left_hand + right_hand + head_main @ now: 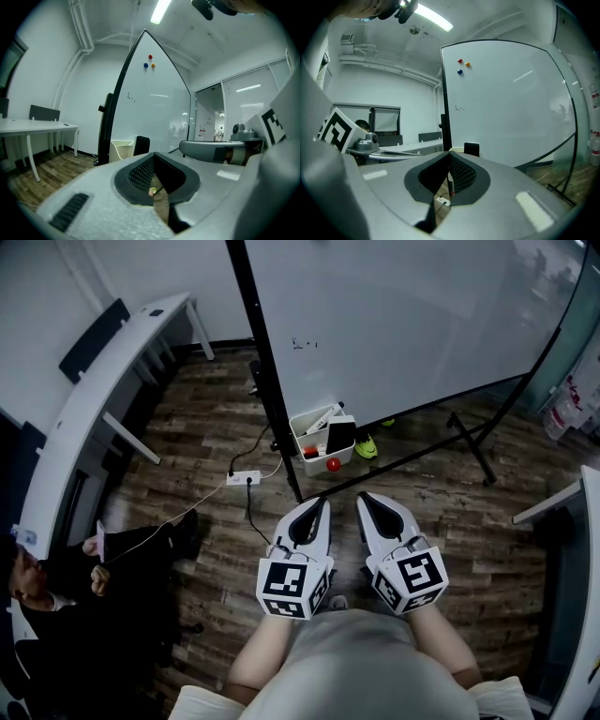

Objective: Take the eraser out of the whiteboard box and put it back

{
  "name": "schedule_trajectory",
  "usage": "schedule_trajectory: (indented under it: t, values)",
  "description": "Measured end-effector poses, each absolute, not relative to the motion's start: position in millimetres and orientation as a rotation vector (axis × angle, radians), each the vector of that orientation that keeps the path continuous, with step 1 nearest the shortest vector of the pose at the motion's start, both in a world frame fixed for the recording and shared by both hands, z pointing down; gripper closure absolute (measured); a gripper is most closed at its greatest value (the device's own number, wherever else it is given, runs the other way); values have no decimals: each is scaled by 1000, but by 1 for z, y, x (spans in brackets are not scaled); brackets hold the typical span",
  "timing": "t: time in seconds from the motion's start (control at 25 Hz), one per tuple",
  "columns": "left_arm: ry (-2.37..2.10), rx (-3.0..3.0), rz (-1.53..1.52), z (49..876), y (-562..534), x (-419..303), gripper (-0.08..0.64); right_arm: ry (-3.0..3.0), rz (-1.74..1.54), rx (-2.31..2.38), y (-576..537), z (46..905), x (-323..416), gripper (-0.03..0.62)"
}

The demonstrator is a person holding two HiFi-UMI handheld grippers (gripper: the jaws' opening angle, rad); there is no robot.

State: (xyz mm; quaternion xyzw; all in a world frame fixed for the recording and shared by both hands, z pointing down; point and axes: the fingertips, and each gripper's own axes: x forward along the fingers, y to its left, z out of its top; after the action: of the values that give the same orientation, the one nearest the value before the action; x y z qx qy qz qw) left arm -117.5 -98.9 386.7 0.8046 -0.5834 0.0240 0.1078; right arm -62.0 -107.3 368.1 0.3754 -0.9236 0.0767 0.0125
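Both forearms reach straight forward from the body, elbows bent close to the waist. They hold the left gripper (322, 504) and the right gripper (365, 497) side by side, near each other but apart, about level and aimed at the foot of the whiteboard (403, 315). Each gripper is a smooth, pale, wedge-shaped shell that narrows to a point, with a cube of black-and-white square markers at its rear. In its own view, the left gripper (154, 153) has its jaws together at the tips. The dark pads, ribbed with a fine grid, curve round an empty hollow through which only the floor shows. The right gripper (450, 152) looks the same: jaws together, nothing between them. The eraser (340, 435) is a flat black rectangular block standing upright in the box (302, 432), against its right end. The box is a small open-topped white tray of plain plastic, fixed low on the board's black tubular frame, well ahead of both grippers. A marker (320, 418) lies slanted in the box, and a round red ball (333, 464) sits at its front edge. The whiteboard is glossy and nearly blank. The floor (206, 418) is dark wood-grain planks, with a white power strip (244, 478) and its thin cord lying on them.
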Motion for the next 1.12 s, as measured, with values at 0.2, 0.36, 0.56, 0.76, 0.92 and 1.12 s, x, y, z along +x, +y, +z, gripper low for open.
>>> schedule_trajectory:
  t: [0.2,0.36,0.56,0.76,0.92,1.12]
  values:
    - [-1737,2343,70,388,-107,-122,555,-2877,246,1155,-114,371,-62,590]
    - [-1760,2321,65,389,-112,-123,555,-2878,248,1133,-121,373,-61,589]
    - [-1806,2283,52,390,-124,-123,555,-2898,252,1064,-139,373,-63,584]
    - [-1859,2234,37,393,-141,-126,555,-2916,224,968,-158,372,-67,577]
    - [-1895,2200,25,394,-155,-127,555,-2922,226,902,-175,375,-70,543]
    - [-1942,2152,12,397,-172,-133,555,-2923,224,824,-198,379,-77,478]
